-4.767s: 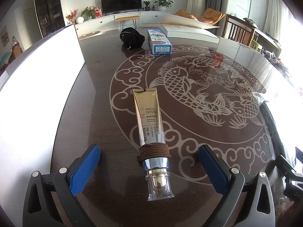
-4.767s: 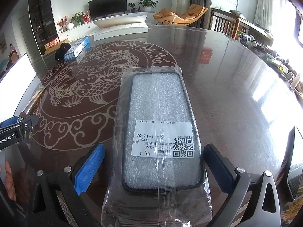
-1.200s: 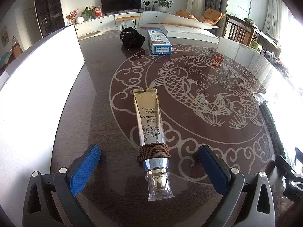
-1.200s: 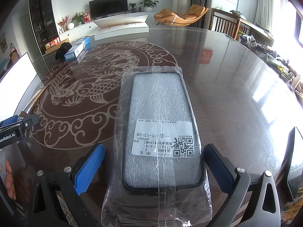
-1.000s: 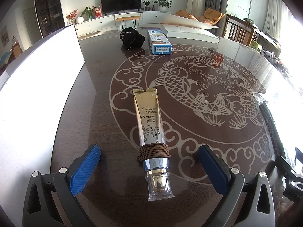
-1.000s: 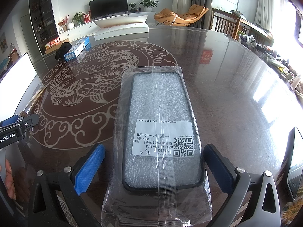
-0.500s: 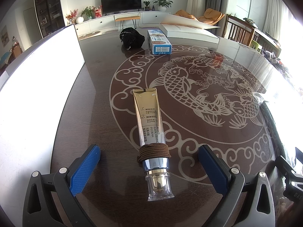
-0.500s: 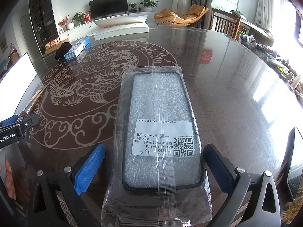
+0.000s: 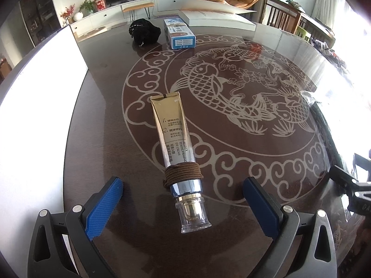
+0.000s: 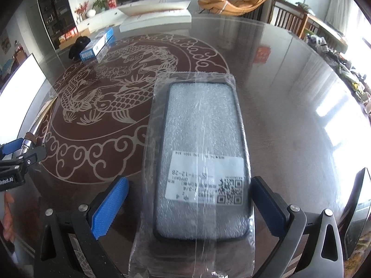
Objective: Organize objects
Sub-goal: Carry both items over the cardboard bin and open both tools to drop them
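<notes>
A gold and silver cream tube (image 9: 175, 143) with a brown hair tie (image 9: 183, 173) wound round it lies on the dark table, clear cap toward me. My left gripper (image 9: 183, 199) is open, its blue pads either side of the cap end, not touching. A phone case in a clear plastic bag (image 10: 201, 157) with a white label lies flat between the open fingers of my right gripper (image 10: 189, 199). The right pad (image 10: 266, 206) is close to the bag's edge.
A blue and white carton (image 9: 180, 34) and a black pouch (image 9: 145, 32) sit at the table's far side. A large white flat box (image 9: 218, 18) lies beyond them. A white board (image 9: 34, 106) stands along the left. The left gripper shows at the left of the right wrist view (image 10: 16, 159).
The right wrist view has shifted slightly and is blurred, so the right gripper is moving a little around the bagged case. The left gripper and tube have not moved.
</notes>
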A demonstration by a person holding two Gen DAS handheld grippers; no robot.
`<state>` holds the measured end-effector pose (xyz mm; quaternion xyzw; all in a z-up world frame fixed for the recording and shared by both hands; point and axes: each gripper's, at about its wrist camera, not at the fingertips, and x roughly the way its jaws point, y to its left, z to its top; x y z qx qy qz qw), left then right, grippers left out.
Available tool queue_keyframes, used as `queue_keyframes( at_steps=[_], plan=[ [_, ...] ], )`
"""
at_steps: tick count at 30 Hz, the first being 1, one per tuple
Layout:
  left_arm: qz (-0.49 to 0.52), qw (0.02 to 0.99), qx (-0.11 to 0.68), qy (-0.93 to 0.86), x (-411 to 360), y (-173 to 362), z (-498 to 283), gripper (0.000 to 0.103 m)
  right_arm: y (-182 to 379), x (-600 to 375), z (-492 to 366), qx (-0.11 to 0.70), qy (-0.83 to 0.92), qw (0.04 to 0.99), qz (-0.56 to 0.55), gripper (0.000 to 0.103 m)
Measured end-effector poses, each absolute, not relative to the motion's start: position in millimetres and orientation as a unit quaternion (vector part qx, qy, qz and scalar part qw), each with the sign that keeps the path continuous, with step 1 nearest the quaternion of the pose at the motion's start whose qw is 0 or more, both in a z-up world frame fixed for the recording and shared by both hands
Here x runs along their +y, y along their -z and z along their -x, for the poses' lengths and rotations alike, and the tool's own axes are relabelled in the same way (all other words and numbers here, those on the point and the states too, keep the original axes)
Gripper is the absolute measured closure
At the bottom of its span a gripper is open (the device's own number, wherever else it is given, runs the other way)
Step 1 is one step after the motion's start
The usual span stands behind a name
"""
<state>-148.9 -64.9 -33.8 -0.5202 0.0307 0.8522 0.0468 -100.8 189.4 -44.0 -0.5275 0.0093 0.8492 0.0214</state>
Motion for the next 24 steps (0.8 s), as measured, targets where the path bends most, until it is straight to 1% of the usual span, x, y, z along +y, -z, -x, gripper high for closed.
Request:
queue_keyframes(
  at_steps=[2,3,4,5,7,9,15,20,24],
  plan=[
    [0.523,0.045,0.030,-0.851,-66,34,147,0.000,44,186,117,0.005,-0.837,0.003,0.547,0.001],
    [0.513,0.045,0.031,-0.856,-66,32,145,0.008,43,186,121,0.004,-0.837,-0.006,0.547,0.004],
    [0.494,0.047,0.032,-0.868,-67,28,140,0.039,41,184,124,-0.011,-0.840,-0.006,0.542,0.020],
    [0.483,0.049,0.034,-0.873,-67,24,138,0.076,38,184,124,-0.010,-0.843,-0.014,0.537,0.026],
    [0.486,0.053,0.024,-0.872,-69,23,137,0.076,36,186,122,-0.002,-0.841,-0.023,0.541,0.027],
    [0.476,0.058,0.008,-0.877,-72,20,127,0.076,31,190,113,0.024,-0.844,-0.034,0.535,0.027],
    [0.433,0.082,-0.025,-0.897,-69,-11,85,0.076,-12,188,86,0.076,-0.865,-0.070,0.490,0.027],
    [0.388,0.114,-0.069,-0.912,-81,-64,52,0.076,-46,161,79,0.080,-0.874,-0.105,0.467,0.027],
    [0.339,0.119,-0.104,-0.927,-124,-118,17,0.076,-77,117,72,0.090,-0.877,-0.156,0.446,0.027]
  ],
)
